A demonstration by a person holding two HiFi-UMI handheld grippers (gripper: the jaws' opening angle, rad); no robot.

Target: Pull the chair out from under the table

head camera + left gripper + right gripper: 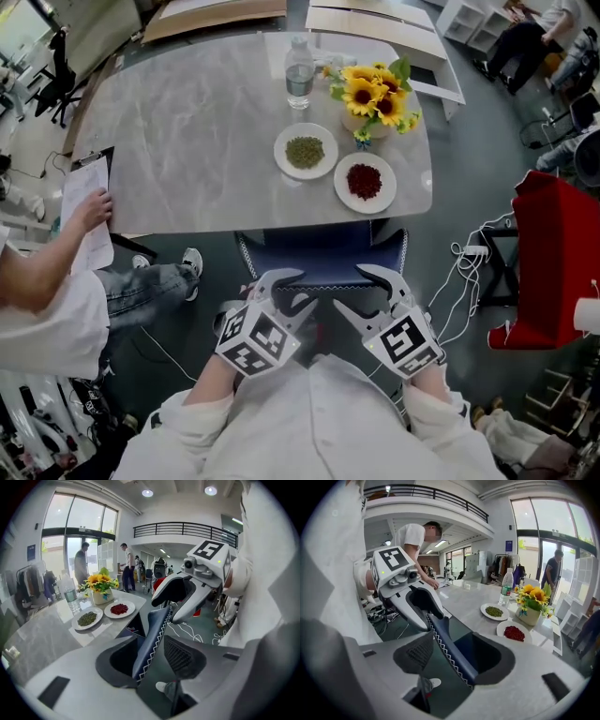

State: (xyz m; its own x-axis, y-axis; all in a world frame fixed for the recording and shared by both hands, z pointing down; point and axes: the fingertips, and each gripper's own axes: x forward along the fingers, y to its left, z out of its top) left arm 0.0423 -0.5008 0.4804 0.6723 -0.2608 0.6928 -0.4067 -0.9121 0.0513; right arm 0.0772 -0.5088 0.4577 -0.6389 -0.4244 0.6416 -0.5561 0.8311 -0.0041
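The chair is tucked under the marble table [187, 141]; only its dark blue backrest [323, 272] with white zigzag stitching shows at the table's near edge. My left gripper [286, 292] and right gripper [361, 292] both stand open astride the backrest's top edge, left and right of its middle. In the left gripper view the backrest edge [152, 634] runs up between the jaws of the left gripper [150, 660], with a gap at the pads, and the right gripper [180, 597] shows farther along. The right gripper view has the same edge [445, 644] between the open right gripper [450, 660].
On the table stand a water bottle [299, 73], a vase of sunflowers [375, 94], a plate of green beans [305, 152] and a plate of red beans [365, 182]. A seated person [56, 281] with a clipboard is at the left. Cables [469, 272] and a red object [553, 253] lie to the right.
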